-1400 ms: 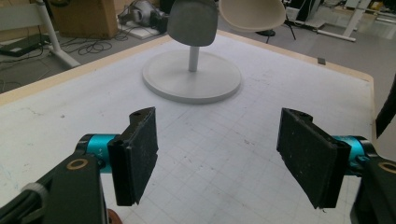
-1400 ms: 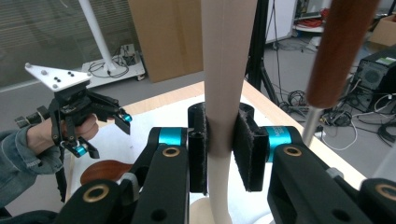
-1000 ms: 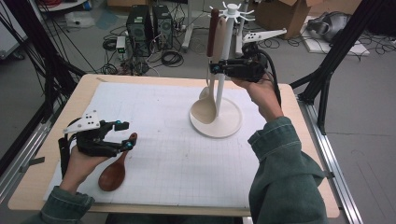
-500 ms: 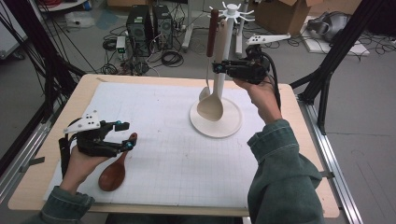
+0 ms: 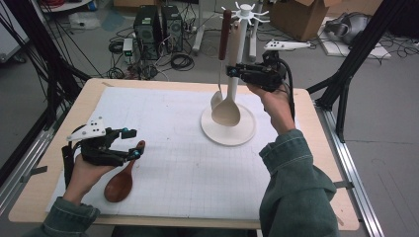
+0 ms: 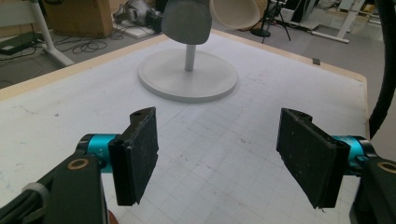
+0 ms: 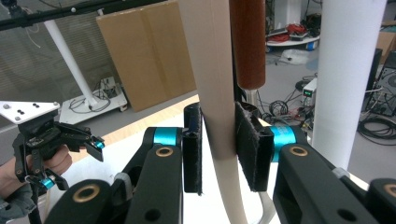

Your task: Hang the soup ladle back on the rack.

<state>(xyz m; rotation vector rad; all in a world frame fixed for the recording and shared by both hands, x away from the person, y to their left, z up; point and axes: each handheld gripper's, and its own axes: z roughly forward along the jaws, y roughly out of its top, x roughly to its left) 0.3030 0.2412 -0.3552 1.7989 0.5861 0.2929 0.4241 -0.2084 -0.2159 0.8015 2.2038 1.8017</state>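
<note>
Right gripper (image 5: 236, 70) was clamped snug on the handle of the cream spoon (image 5: 227, 113), holding it upright so its top could reach a hook on the white rack (image 5: 245, 11). The bowl dangled well below the jaws, just over the rack's round base (image 5: 245, 134). A brown-handled utensil (image 5: 225, 29) hung right beside it. Left gripper (image 5: 132, 143) sat wide open, holding nothing, with the dark wooden spoon (image 5: 120, 183) lying just under it on the mat, probably next up.

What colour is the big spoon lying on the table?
The wooden spoon near the left gripper is dark reddish-brown. It shows best in the high view.
</note>
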